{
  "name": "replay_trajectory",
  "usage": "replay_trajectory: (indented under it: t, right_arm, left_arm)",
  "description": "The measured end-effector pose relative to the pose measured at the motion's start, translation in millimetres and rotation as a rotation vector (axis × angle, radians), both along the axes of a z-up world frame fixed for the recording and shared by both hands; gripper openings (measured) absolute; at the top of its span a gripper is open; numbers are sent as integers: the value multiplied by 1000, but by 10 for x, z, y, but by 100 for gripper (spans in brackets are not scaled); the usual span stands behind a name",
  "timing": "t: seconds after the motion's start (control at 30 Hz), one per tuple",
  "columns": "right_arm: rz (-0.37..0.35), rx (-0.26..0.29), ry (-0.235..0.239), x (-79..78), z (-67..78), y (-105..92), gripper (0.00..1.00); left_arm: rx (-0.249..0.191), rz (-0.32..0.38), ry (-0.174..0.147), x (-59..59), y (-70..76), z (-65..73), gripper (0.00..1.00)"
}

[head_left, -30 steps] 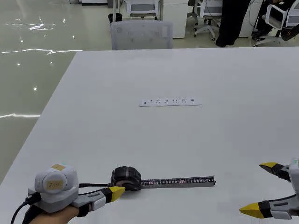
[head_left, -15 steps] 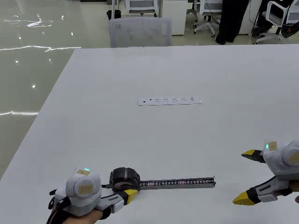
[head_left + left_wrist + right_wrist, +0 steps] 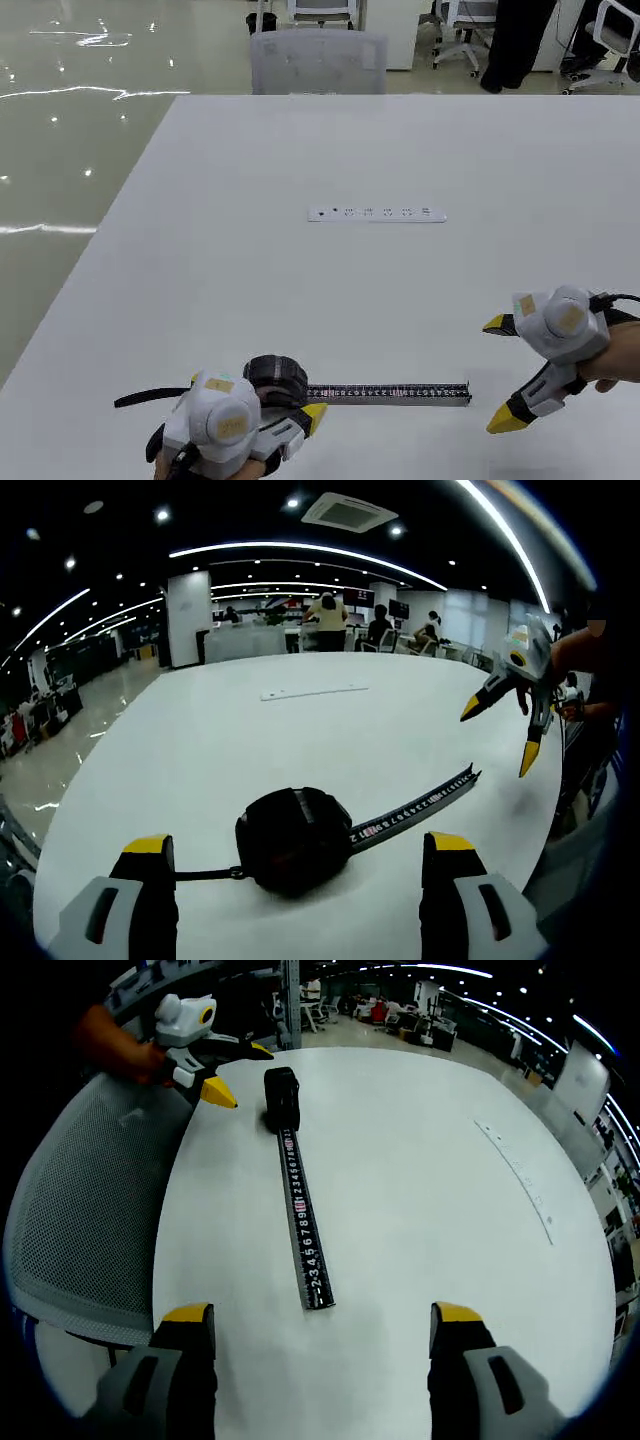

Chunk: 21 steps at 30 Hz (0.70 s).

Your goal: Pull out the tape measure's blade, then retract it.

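Head view: the tape measure (image 3: 275, 375) lies close to the near edge of the tabletop (image 3: 400, 150), toward its left corner. Its blade (image 3: 390, 393) is drawn out flat along that edge, no longer than a second ago. The left gripper (image 3: 253, 394) has slid forward over that second, so its jaws, spread apart, now stand on either side of the case instead of to its left. The right gripper (image 3: 498, 374) has come in from the right edge and hangs wide open just beyond the blade's free end. A power strip (image 3: 377, 213) sits mid-table, well apart from all this.

Left gripper view: the case (image 3: 295, 840) sits between the two open jaws, whether touching them I cannot tell. Its strap (image 3: 205, 874) trails left, and the blade runs off toward the right gripper.

Right gripper view: the blade's tip (image 3: 318, 1303) lies just ahead of the parted jaws, centred between them and not gripped.

My reading is that the pull-out is done and both grippers are closing in to start the retraction. Nothing is clamped yet.
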State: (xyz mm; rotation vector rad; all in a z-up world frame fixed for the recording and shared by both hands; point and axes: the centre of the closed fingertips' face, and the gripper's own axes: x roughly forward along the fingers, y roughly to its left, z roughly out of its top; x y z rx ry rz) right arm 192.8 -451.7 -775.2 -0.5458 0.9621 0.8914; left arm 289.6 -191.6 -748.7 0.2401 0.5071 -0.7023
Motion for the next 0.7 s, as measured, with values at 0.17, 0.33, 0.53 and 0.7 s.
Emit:
replay_trajectory:
  t: [0.17,0.33,0.53,0.7]
  right_arm:
    - [49,-25,13,54,-126,37,81]
    - [70,-60,22,44,-264,5,66]
    - [60,-64,33,41,-354,9,49]
    - [68,-57,37,50,-369,56,36]
  left_arm:
    - [-6,17,-11,87,39,-35,100]
    - [-21,30,-18,138,70,-40,98]
    - [-28,55,6,169,112,-106,98]
    - [-35,59,7,176,112,-105,96]
